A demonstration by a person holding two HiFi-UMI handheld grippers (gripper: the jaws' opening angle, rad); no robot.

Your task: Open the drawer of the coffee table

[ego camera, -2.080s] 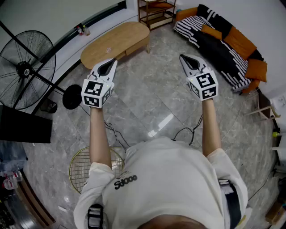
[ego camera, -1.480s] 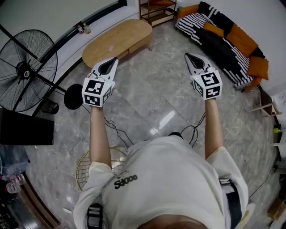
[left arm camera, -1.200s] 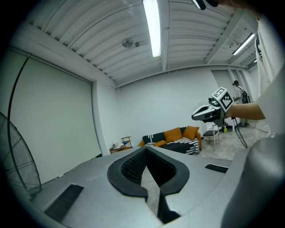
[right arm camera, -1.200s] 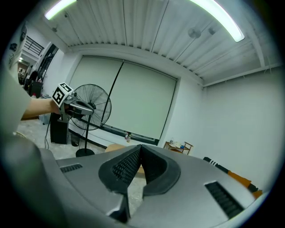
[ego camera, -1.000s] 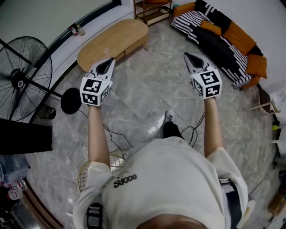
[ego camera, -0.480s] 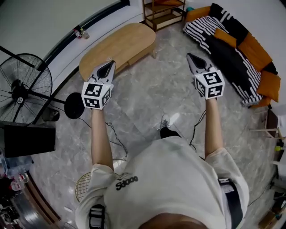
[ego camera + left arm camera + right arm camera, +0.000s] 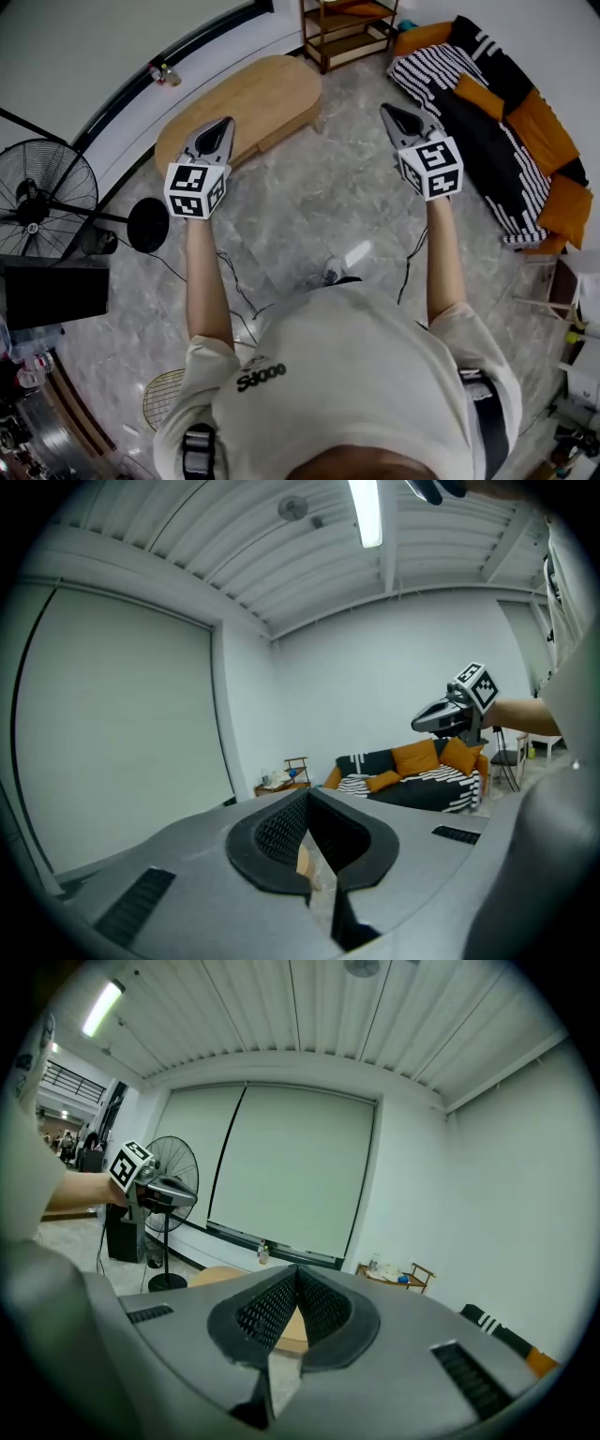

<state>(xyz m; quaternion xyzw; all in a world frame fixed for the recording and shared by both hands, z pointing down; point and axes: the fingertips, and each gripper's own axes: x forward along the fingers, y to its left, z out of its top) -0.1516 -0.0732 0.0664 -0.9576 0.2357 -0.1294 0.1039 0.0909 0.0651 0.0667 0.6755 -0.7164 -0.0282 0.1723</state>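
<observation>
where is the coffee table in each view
Head view: the coffee table is upper middle, left of centre.
Left gripper view: only a tan sliver low in the middle, probably it.
Right gripper view: a tan oval edge low, left of centre.
Shared landmark: the low wooden shelf.

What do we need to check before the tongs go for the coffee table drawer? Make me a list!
1. Coffee table in sight: ok.
2. Left tongs empty: ok.
3. Right tongs empty: ok.
4. Tongs open, ready to grab: not ok, both are shut.
5. Tongs at the drawer: not ok, the table lies ahead of them.
6. Drawer front and handle spotted: cannot tell from here.
</observation>
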